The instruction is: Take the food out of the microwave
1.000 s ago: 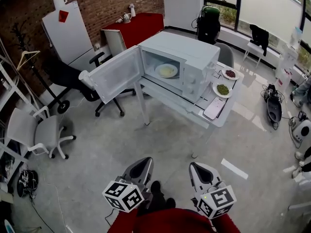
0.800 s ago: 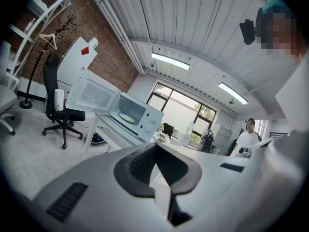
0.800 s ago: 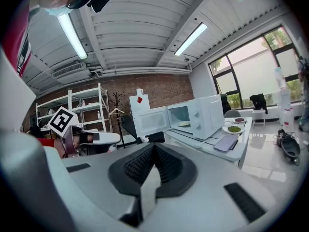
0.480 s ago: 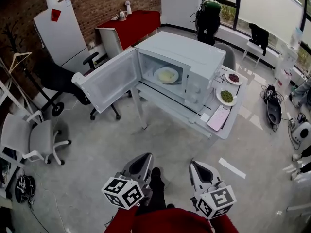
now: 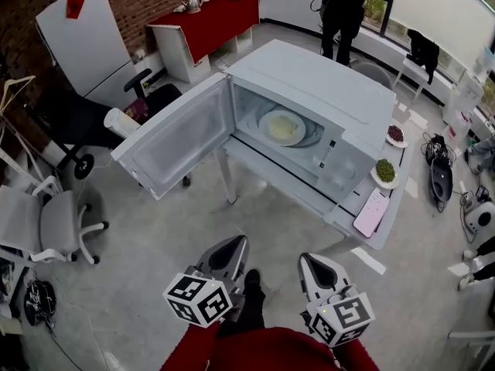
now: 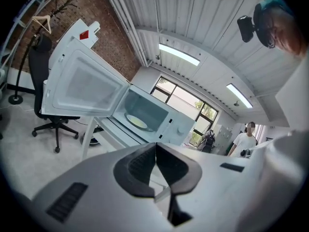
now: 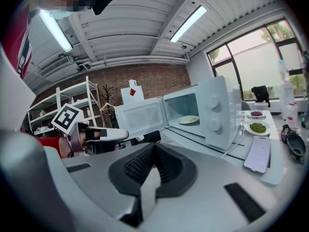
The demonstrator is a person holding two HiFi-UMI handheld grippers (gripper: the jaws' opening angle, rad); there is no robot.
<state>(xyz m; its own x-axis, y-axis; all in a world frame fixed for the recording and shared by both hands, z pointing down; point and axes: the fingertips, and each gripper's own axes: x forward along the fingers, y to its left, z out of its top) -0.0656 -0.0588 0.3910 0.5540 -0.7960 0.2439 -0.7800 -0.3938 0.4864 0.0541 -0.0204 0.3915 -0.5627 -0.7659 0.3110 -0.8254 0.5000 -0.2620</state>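
Observation:
A white microwave point(image 5: 325, 99) stands on a white table point(image 5: 340, 215) with its door point(image 5: 174, 141) swung wide open to the left. Inside it lies a white plate of pale yellow food point(image 5: 282, 126), also visible in the left gripper view point(image 6: 136, 123) and the right gripper view point(image 7: 188, 120). My left gripper point(image 5: 234, 243) and right gripper point(image 5: 307, 260) hang side by side low in the head view, well short of the microwave. Both are shut with nothing between the jaws point(image 6: 155, 146) point(image 7: 154, 150).
Right of the microwave on the table lie a pink phone point(image 5: 372, 212), a plate of green food point(image 5: 385, 171) and a plate of dark red food point(image 5: 395, 134). Office chairs point(image 5: 54, 226) stand at the left. A person point(image 5: 346, 6) stands at the back by the windows.
The microwave and table have grown larger and shifted in the head view as I came closer. Both grippers stay shut and low in front of me.

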